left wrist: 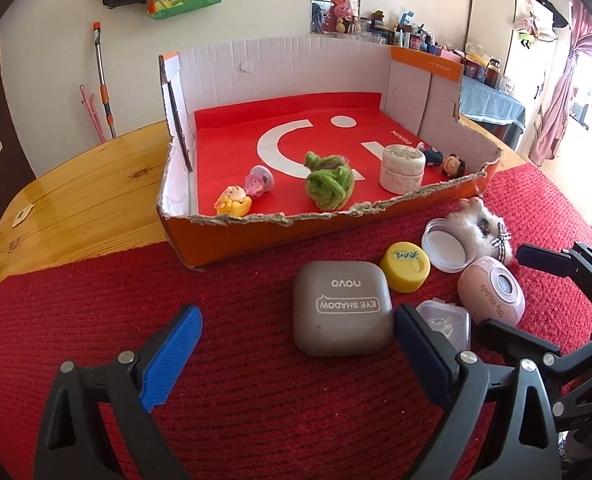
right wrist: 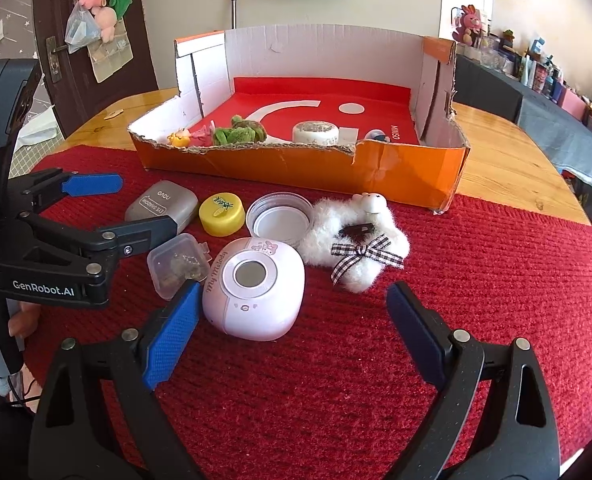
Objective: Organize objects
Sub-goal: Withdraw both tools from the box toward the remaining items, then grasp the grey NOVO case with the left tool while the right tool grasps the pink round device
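Nearest, the left tool [left wrist: 298, 354] is seen spread wide above the red knitted mat [left wrist: 236, 408], nothing between its blue pads; the right tool [right wrist: 292, 328] is likewise spread and holds nothing. Just beyond the left tool, the grey NOVO eye shadow case [left wrist: 342, 306] lies flat on the mat, with a small clear plastic box [left wrist: 446, 320] just beside it on the right. The pink My Melody case [right wrist: 254, 294] is found close before the right tool's left pad. Farther on, a yellow bottle cap [right wrist: 222, 214], a clear round lid [right wrist: 279, 220] and a white fluffy toy with a checked bow [right wrist: 360, 246] are set in a row near the box. Beyond them, the torn orange cardboard box [left wrist: 232, 240] rests on the wooden desk [left wrist: 84, 200]; inside, a green yarn knot [left wrist: 329, 180], a cream round jar [left wrist: 402, 170] and small figurines [left wrist: 234, 200] are lined along its near wall.
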